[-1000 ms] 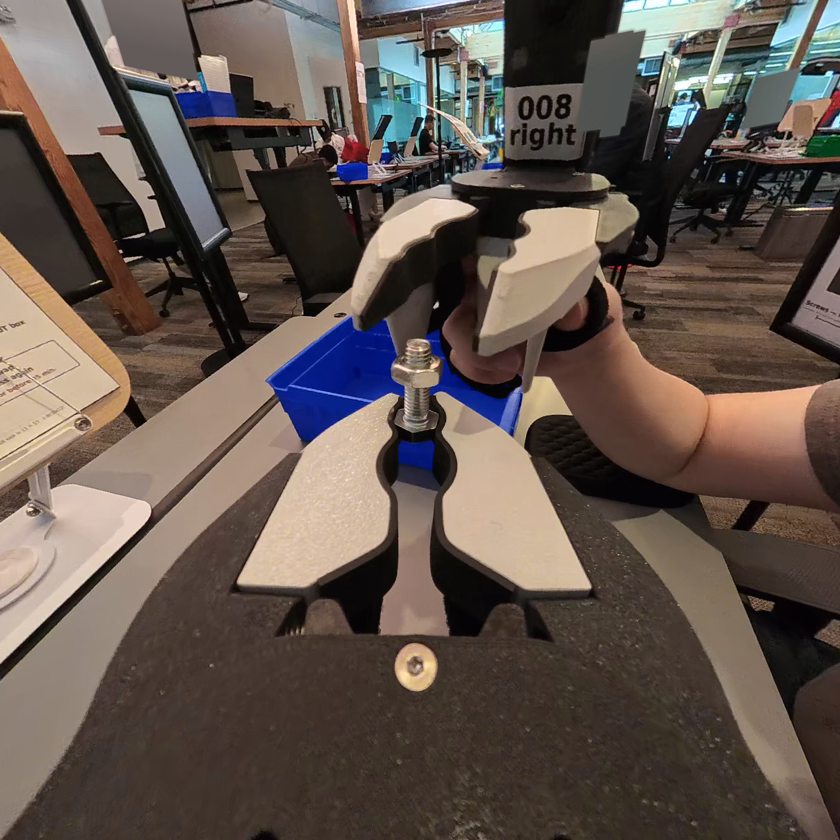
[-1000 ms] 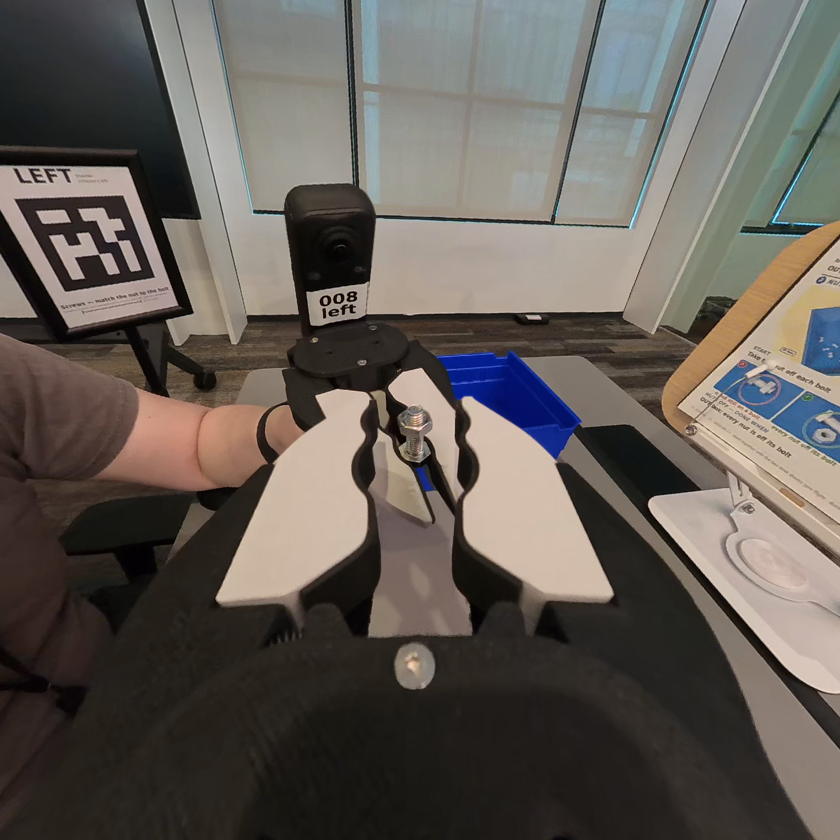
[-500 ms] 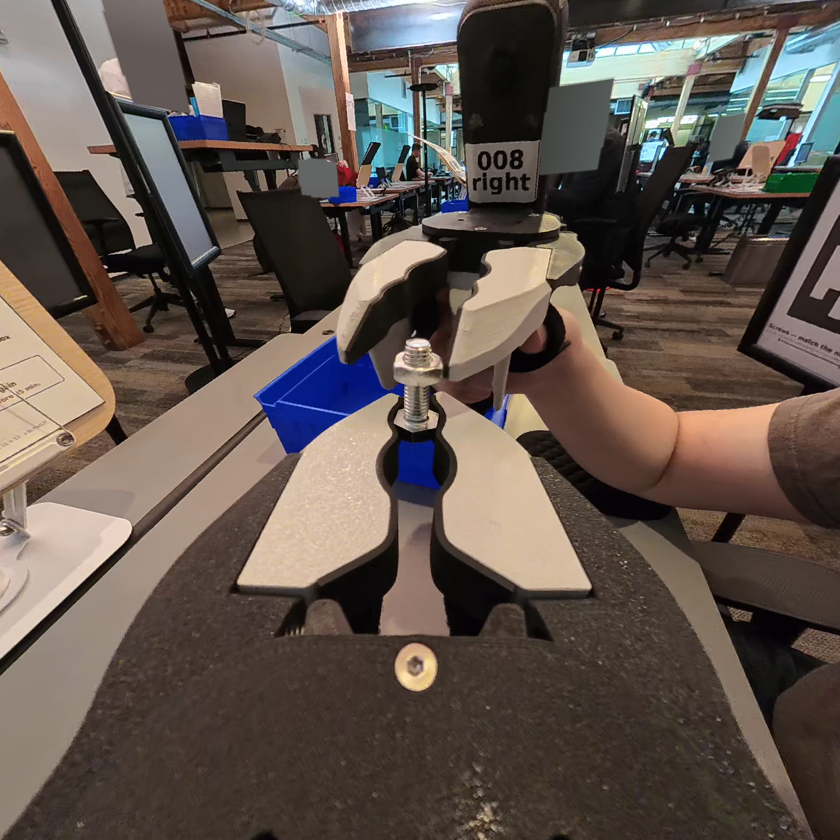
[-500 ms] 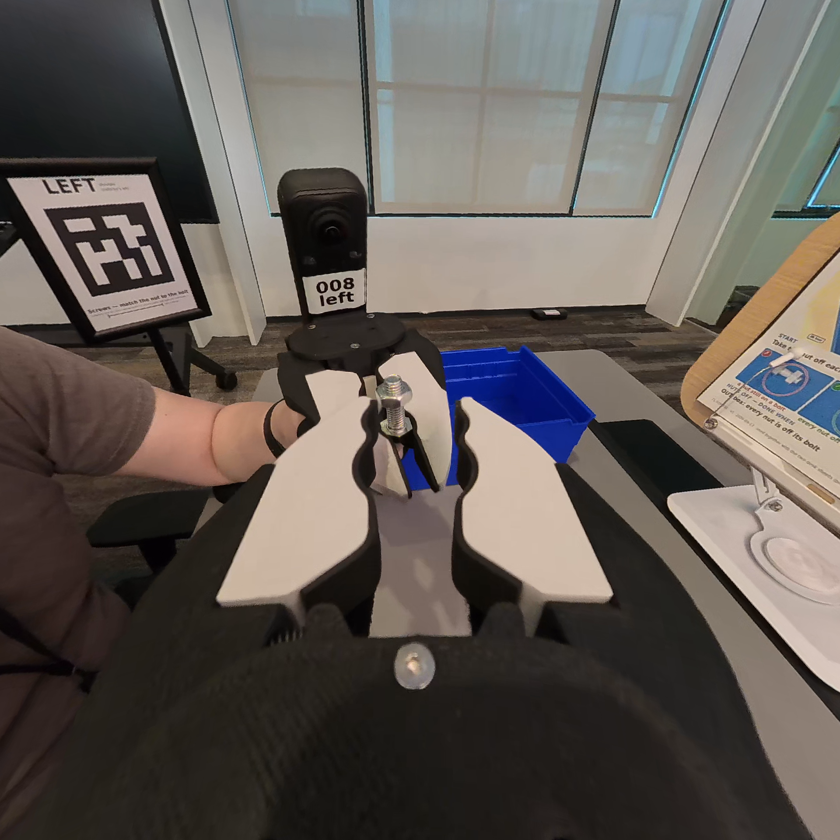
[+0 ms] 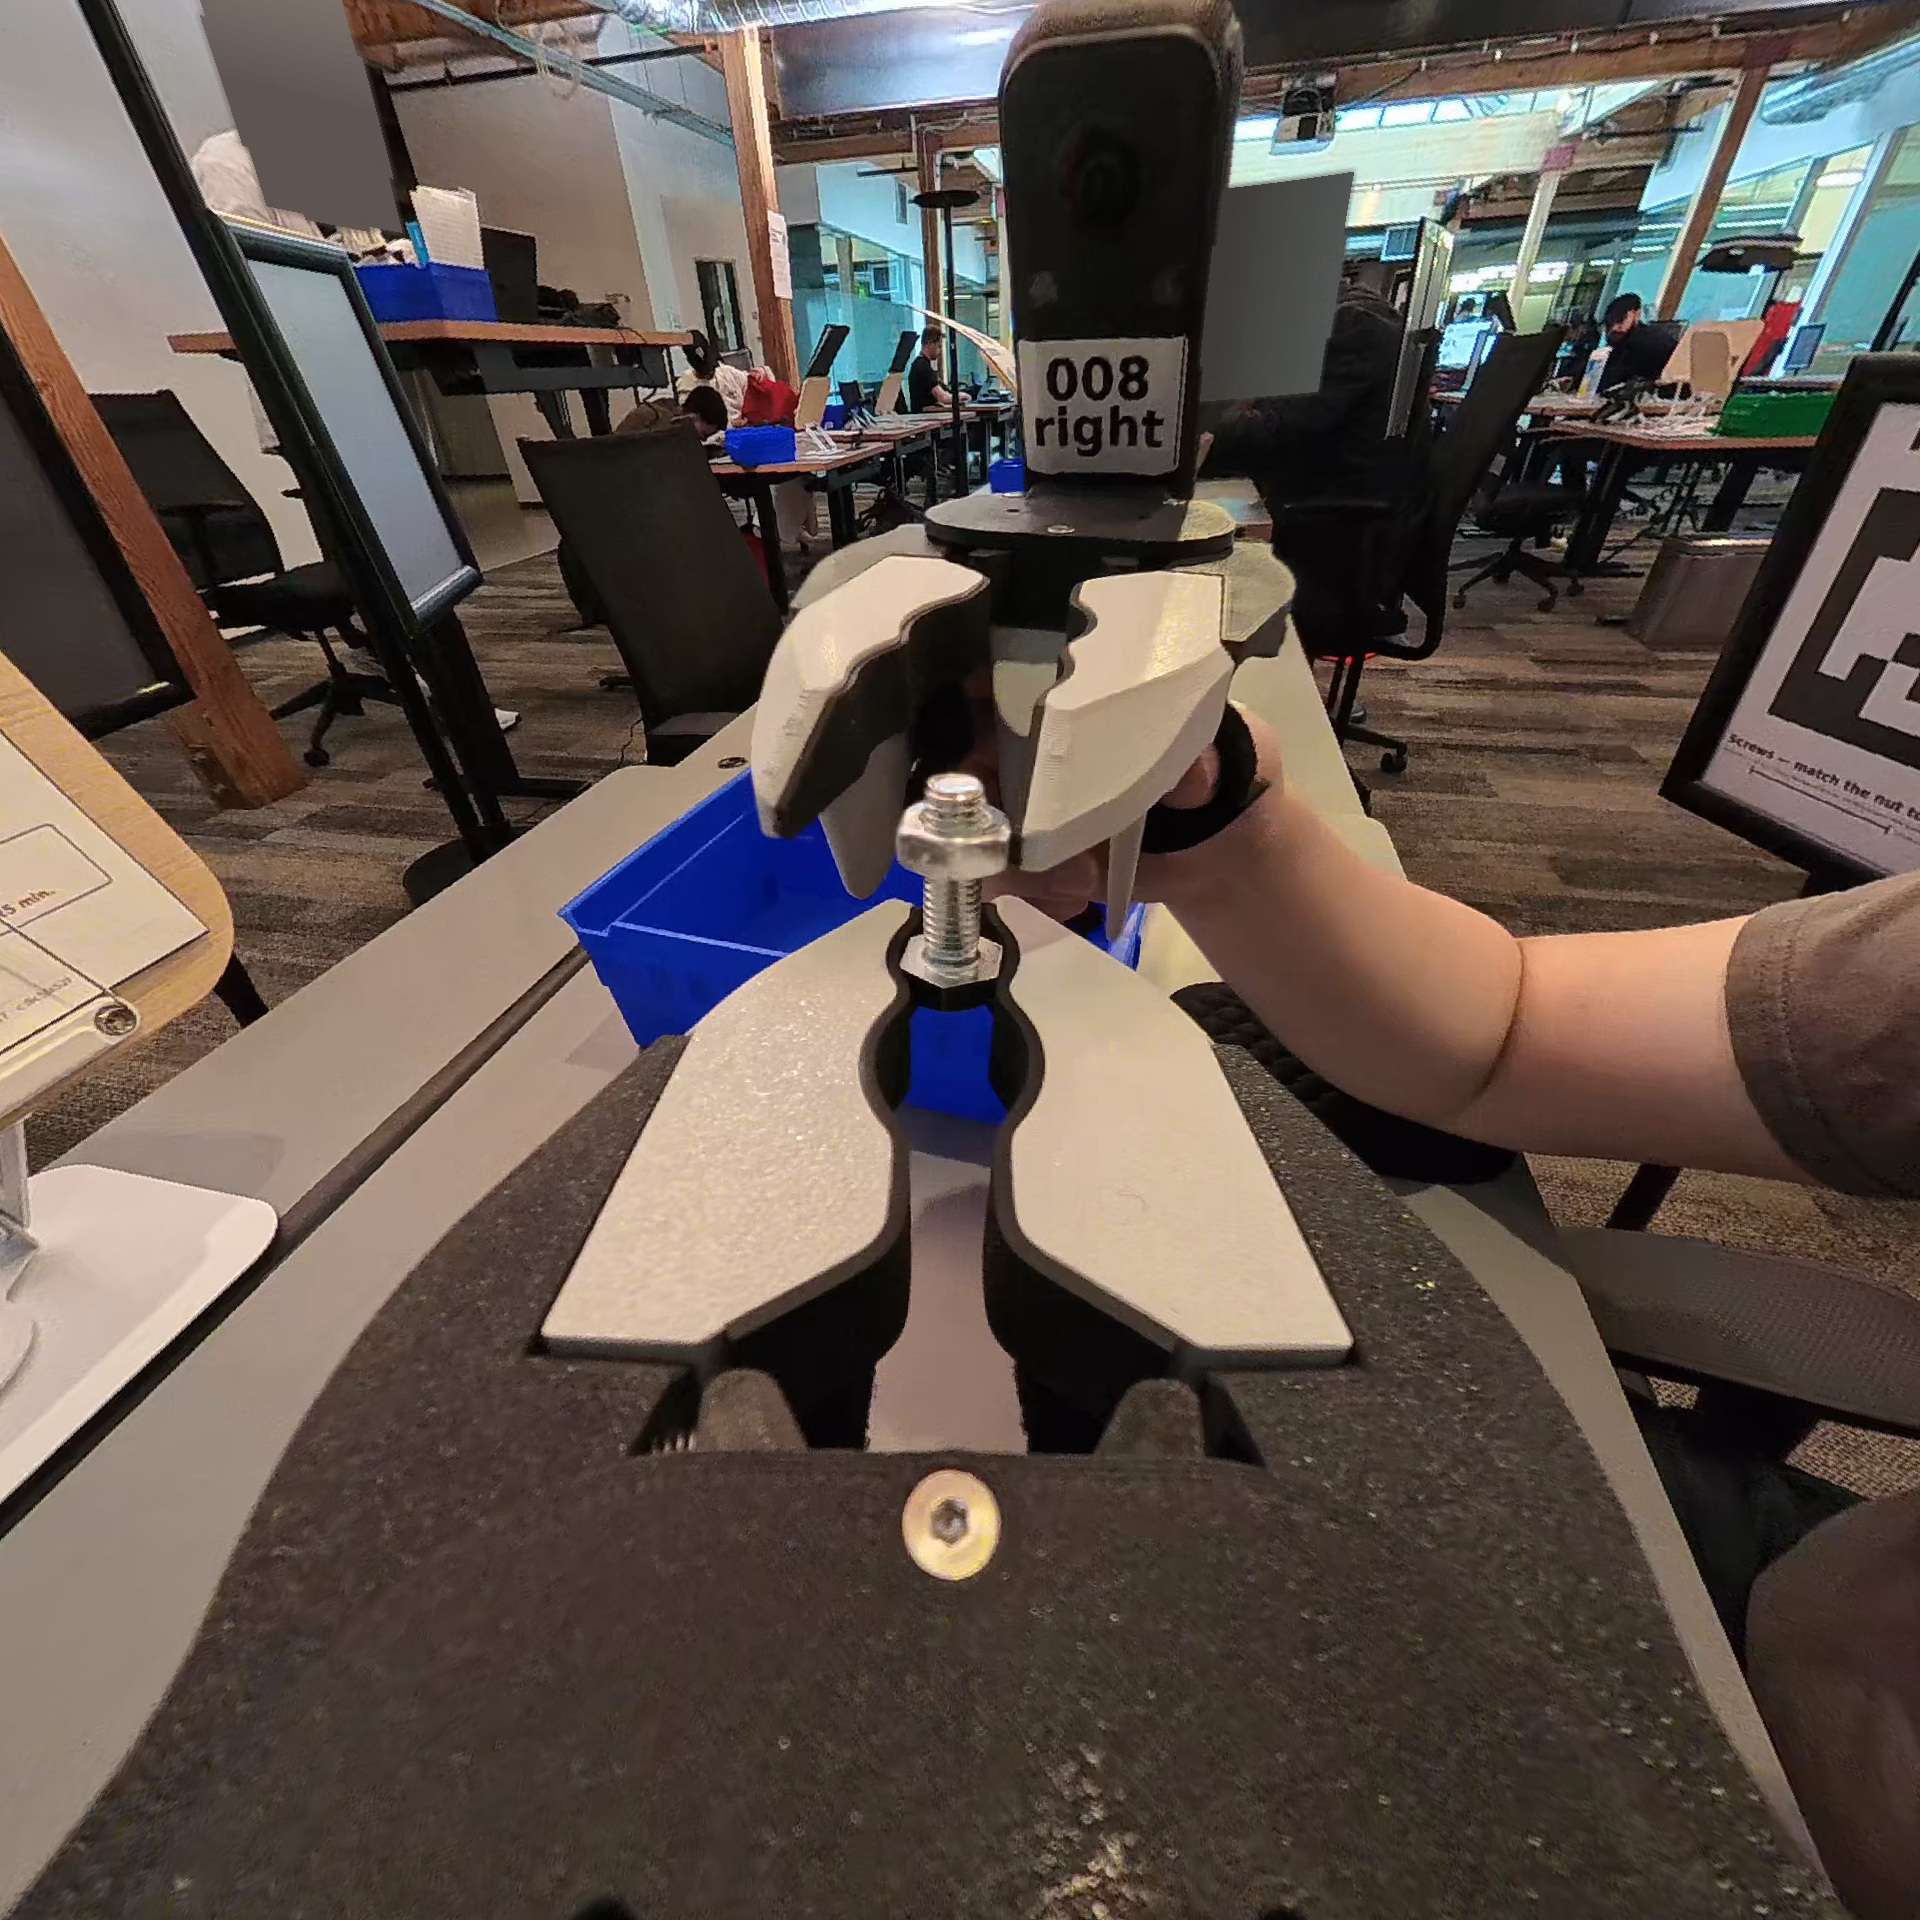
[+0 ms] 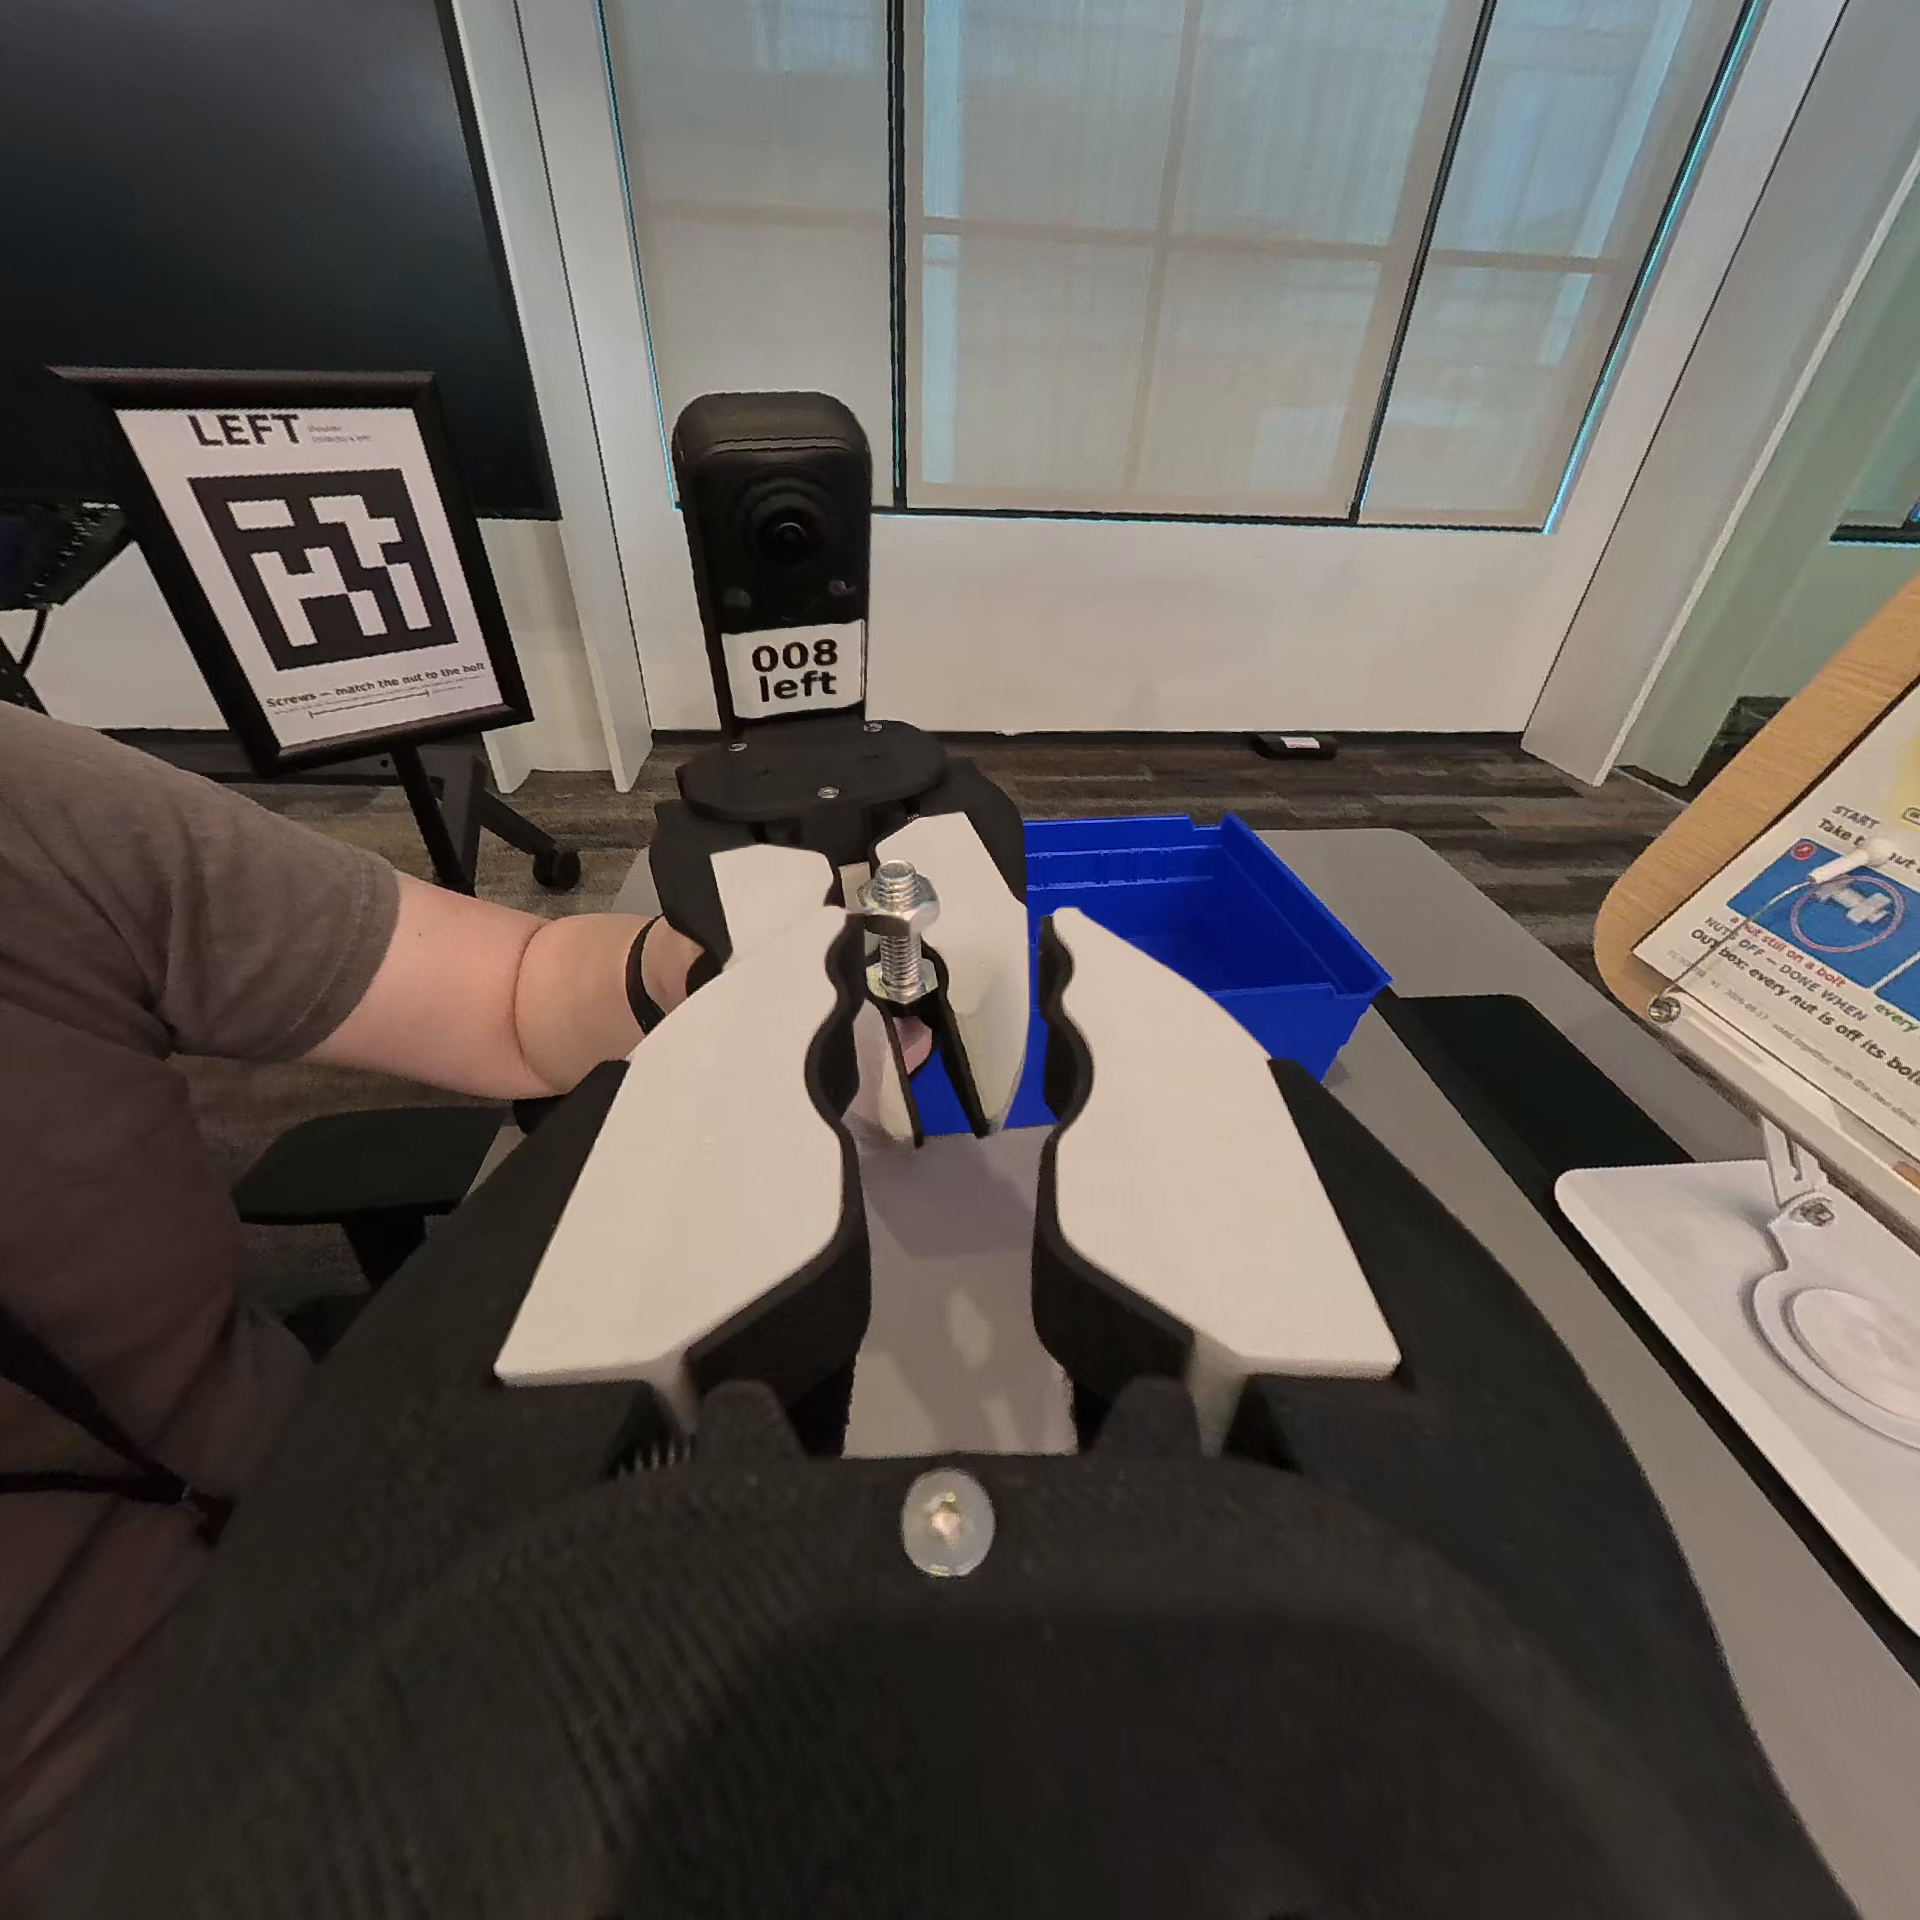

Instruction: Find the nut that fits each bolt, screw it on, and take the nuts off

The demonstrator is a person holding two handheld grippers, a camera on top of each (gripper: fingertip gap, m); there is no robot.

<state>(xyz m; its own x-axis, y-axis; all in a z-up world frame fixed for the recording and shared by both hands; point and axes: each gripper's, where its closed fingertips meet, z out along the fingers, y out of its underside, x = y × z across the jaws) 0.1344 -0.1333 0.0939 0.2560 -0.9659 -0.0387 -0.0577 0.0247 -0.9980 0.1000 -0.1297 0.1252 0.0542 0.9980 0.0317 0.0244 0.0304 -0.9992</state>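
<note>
Your left gripper [image 5: 951, 961] is clamped on the bolt [image 5: 949, 914] at its hex head, w/ the threaded shank standing upright above the fingertips. The nut [image 5: 953, 840] sits high on the shank, near the top end, w/ a bit of thread showing above it and bare thread between it and the head. Your right gripper [image 5: 971, 831] faces the left one from the far side, tilted down over the bolt, fingers spread apart; its tips sit either side of the nut, but you can't tell from either view if they touch it. In the right wrist view the bolt [image 6: 900, 951] shows just past your right gripper's tips, left of centre. A blue bin [image 6: 1247, 935] sits on the grey table [image 5: 343, 1049] behind and below both grippers. An instruction board [image 6: 1808, 935] on a white stand is at the table edge, and a framed marker sign [image 6: 301, 561] stands on the floor beyond.
</note>
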